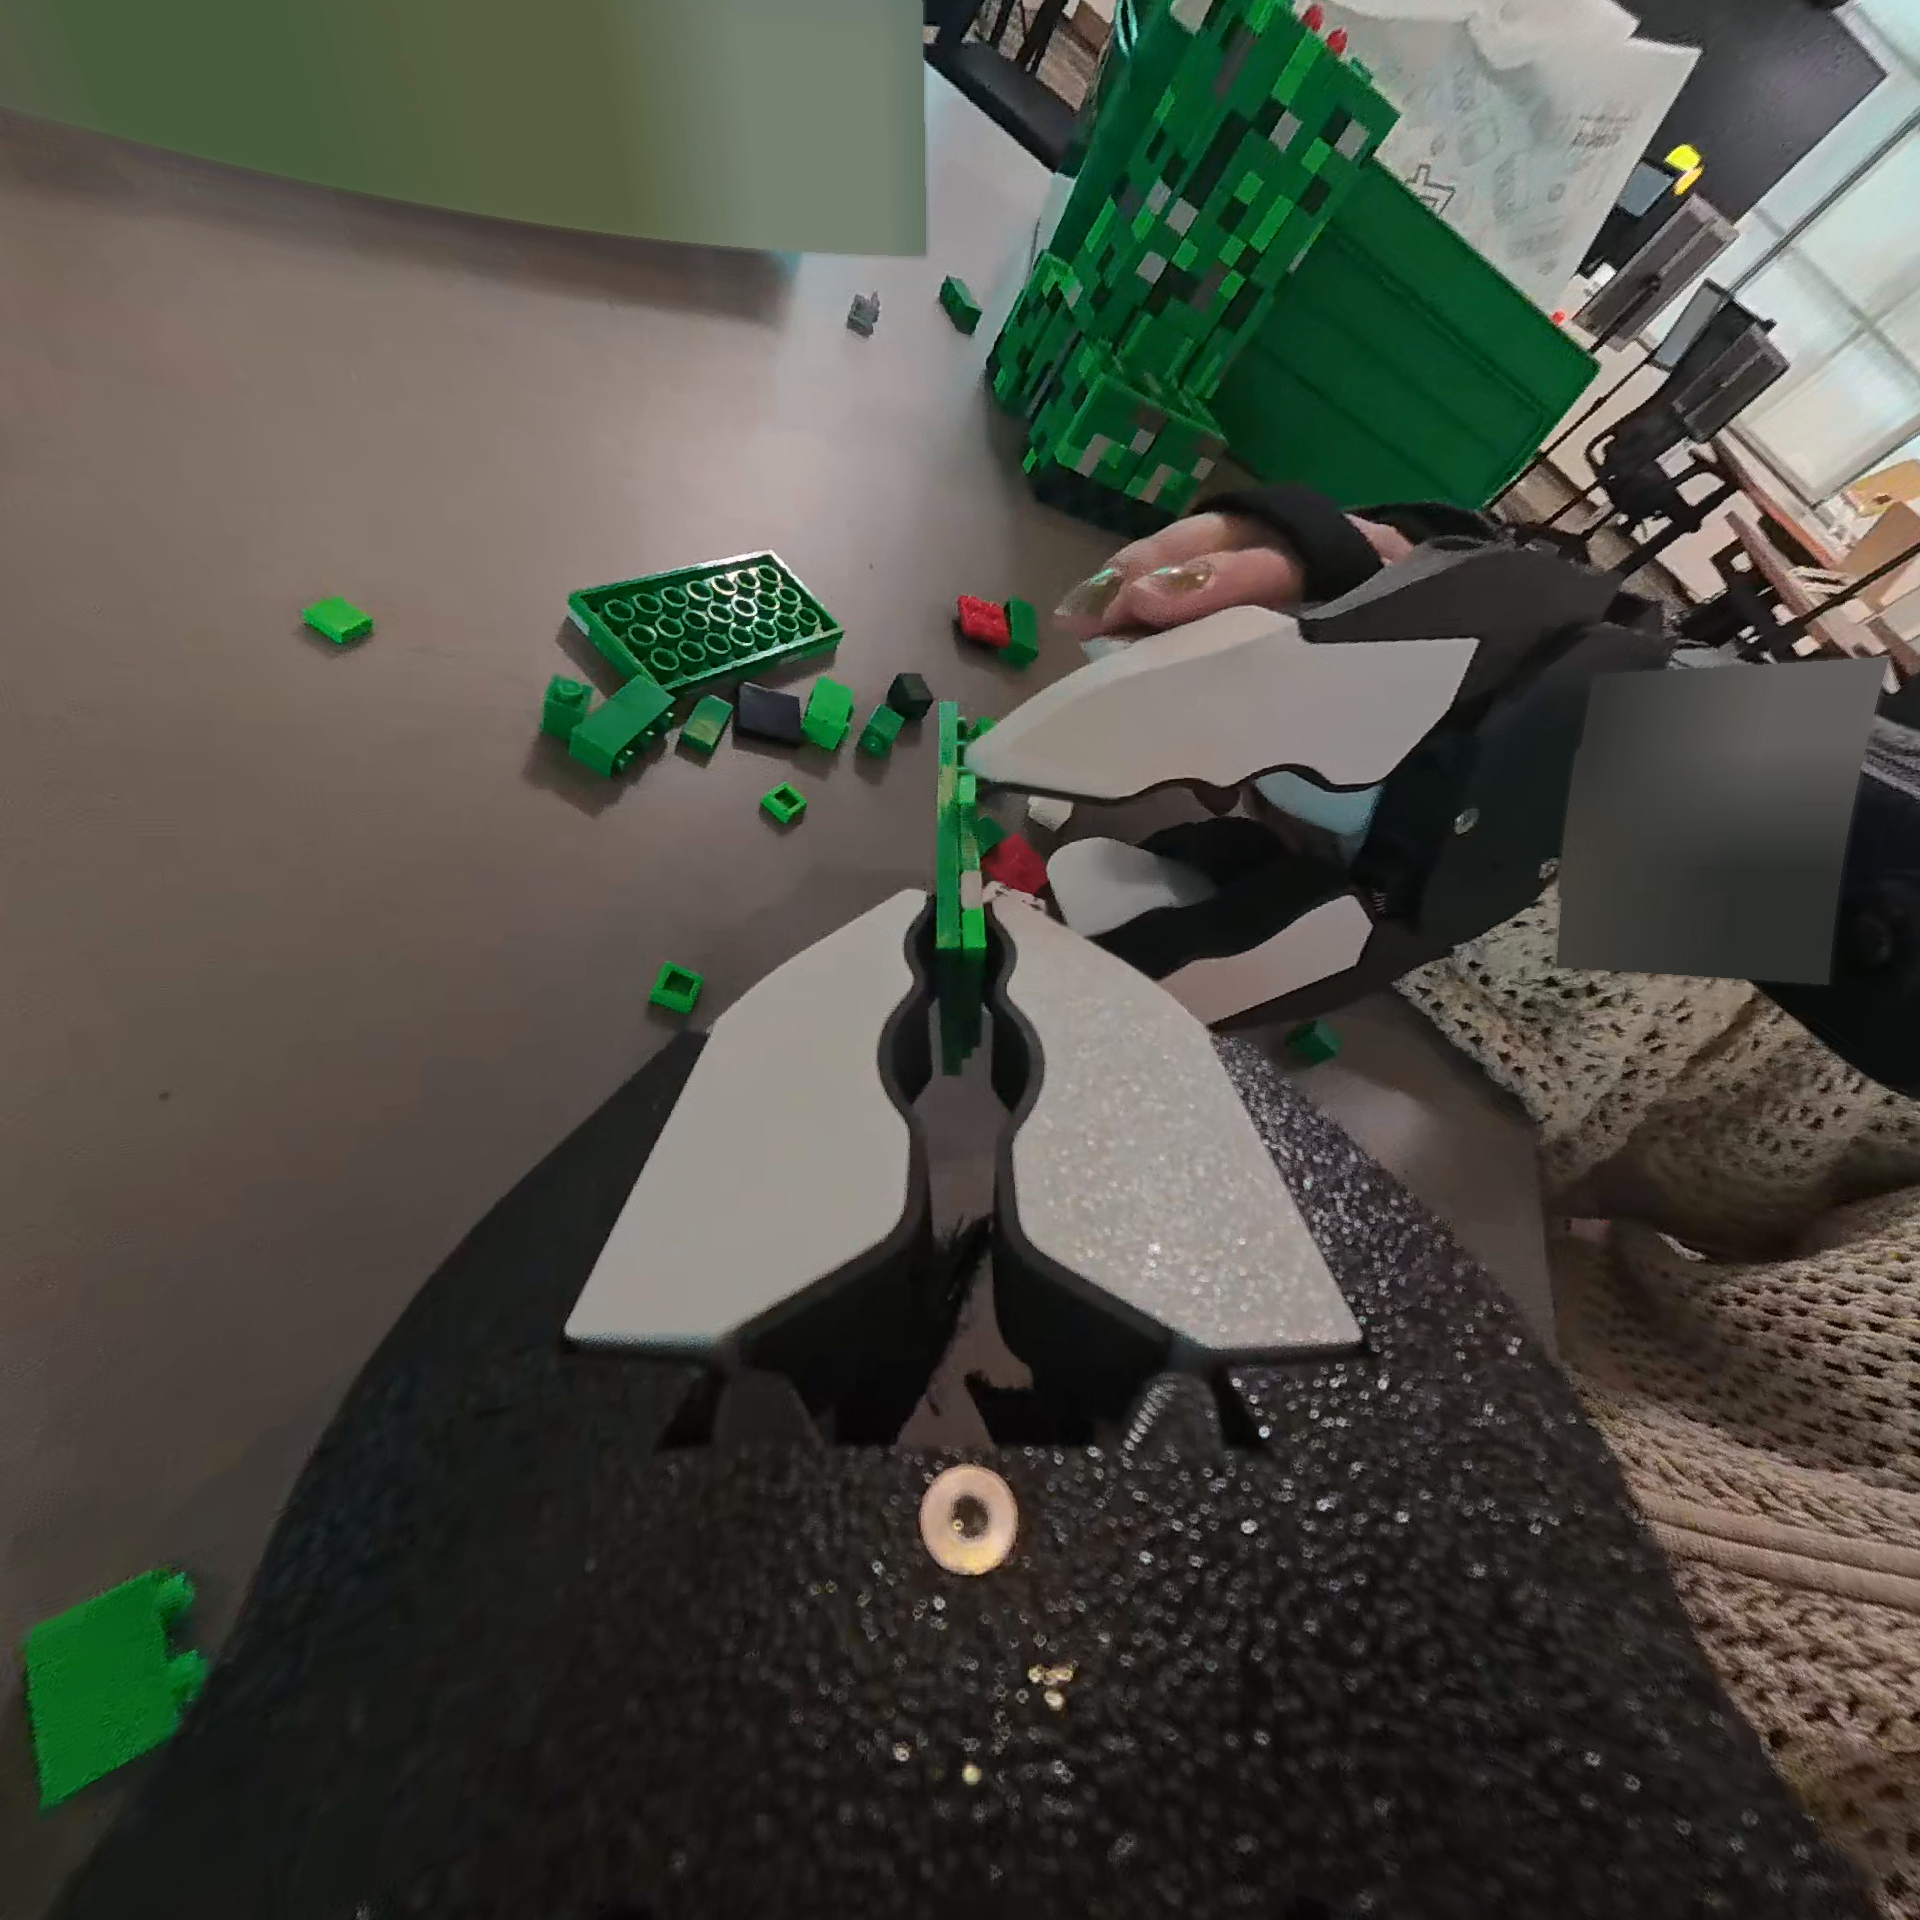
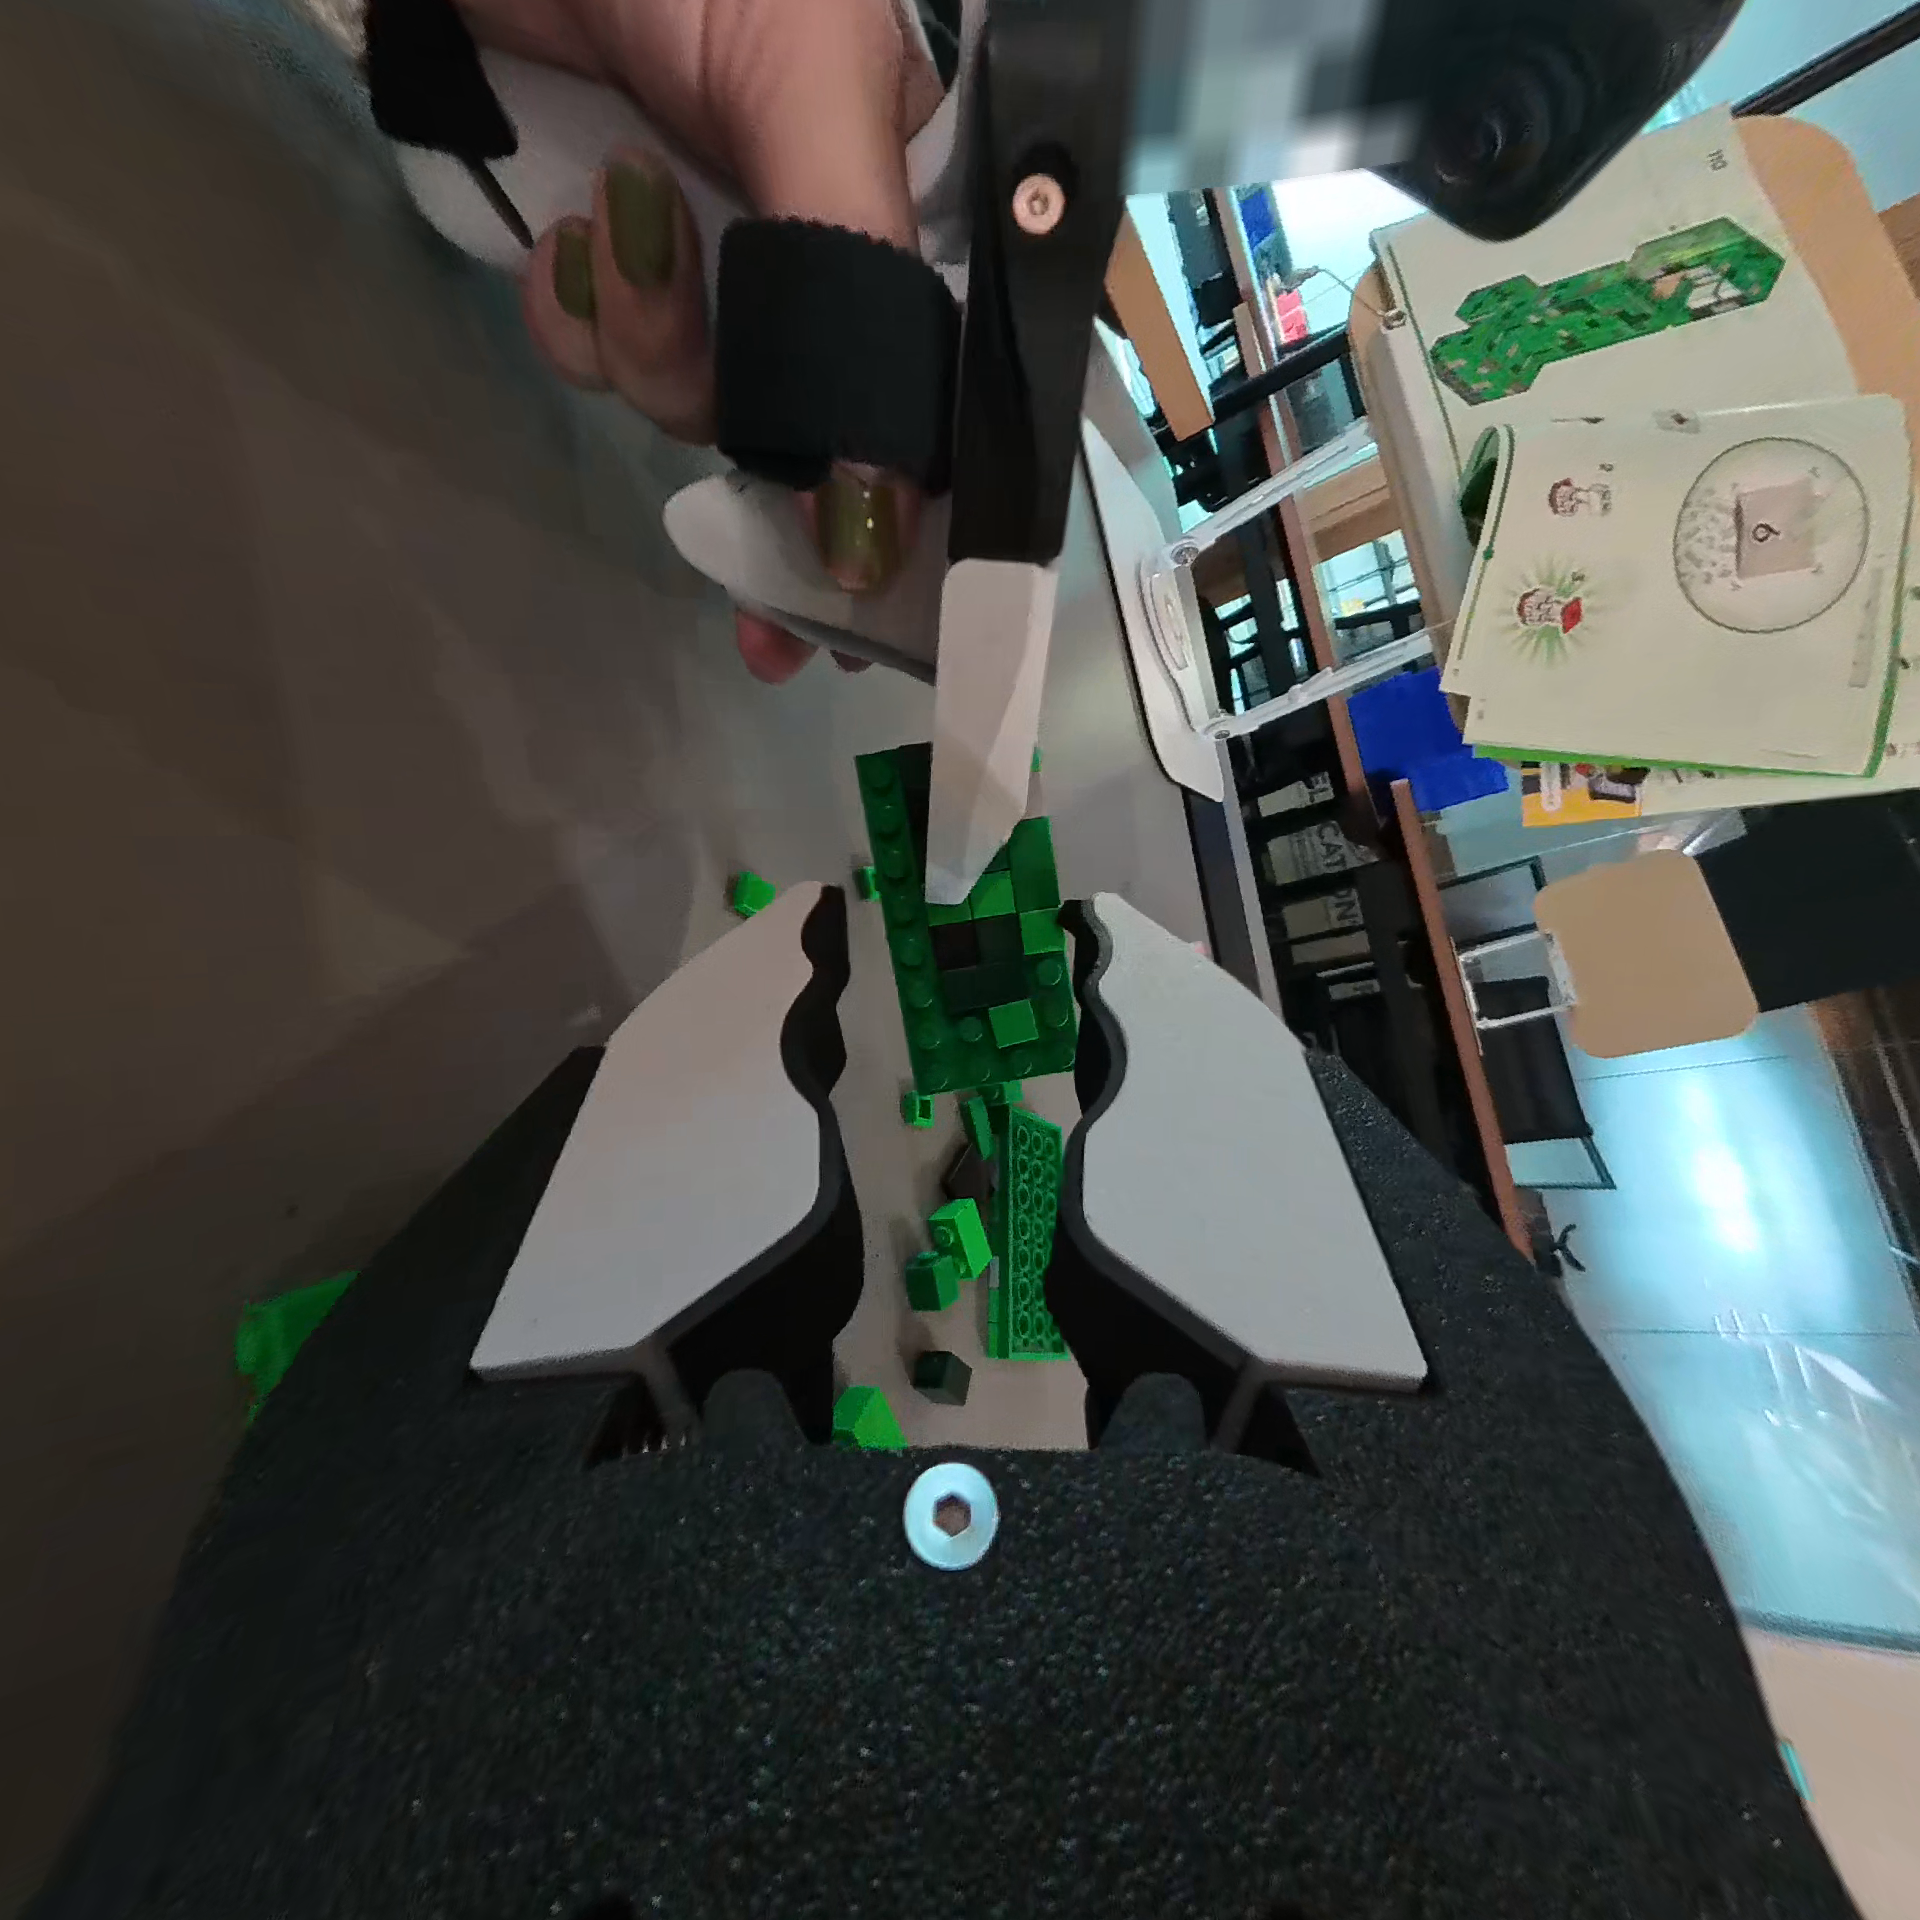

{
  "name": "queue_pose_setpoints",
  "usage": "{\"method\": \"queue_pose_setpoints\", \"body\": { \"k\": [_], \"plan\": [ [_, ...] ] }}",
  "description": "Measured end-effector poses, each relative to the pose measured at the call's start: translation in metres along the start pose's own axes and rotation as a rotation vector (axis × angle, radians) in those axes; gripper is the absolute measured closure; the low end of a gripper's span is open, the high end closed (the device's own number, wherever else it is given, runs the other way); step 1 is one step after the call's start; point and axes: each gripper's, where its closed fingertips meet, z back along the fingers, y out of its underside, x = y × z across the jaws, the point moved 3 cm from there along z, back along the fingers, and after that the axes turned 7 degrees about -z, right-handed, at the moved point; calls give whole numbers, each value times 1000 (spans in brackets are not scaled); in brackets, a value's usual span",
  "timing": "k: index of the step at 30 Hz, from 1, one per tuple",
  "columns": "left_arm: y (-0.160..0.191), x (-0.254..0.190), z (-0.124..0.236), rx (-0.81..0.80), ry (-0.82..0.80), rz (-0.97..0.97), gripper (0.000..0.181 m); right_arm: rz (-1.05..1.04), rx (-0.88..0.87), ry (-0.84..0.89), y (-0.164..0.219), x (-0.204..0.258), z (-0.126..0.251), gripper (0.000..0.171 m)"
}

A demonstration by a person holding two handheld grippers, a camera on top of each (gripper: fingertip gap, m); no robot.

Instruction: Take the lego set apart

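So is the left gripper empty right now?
No, the left gripper is shut on a green lego panel that stands on edge between its fingers, as the left wrist view shows.

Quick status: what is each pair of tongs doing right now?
Left tongs: closed on the green plate, held edge-on.
Right tongs: open, straddling that plate, holding nothing.

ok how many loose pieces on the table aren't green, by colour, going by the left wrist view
red pieces: 2
grey piece: 1
dark, near-black tile: 1
total: 4 that show clearly
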Motion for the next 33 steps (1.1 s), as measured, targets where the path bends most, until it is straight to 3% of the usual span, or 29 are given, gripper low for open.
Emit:
{"method": "queue_pose_setpoints", "body": {
  "k": [9, 14, 24, 33],
  "plan": [
    [0, -2, -1, -3, 16, 3, 176, -49, -7, -26, 1, 0, 1, 127],
    [-3, -5, 0, -29, 46, 19, 176, -131, 38, -18, 7, -5, -4, 108],
    [-1, 0, 0, -14, 8, 22, 176, -320, -131, -119, -2, -11, 11, 152],
    [0, 1, -1, 1, -21, -5, 176, -258, -76, -109, 4, -5, 5, 149]
  ]
}}
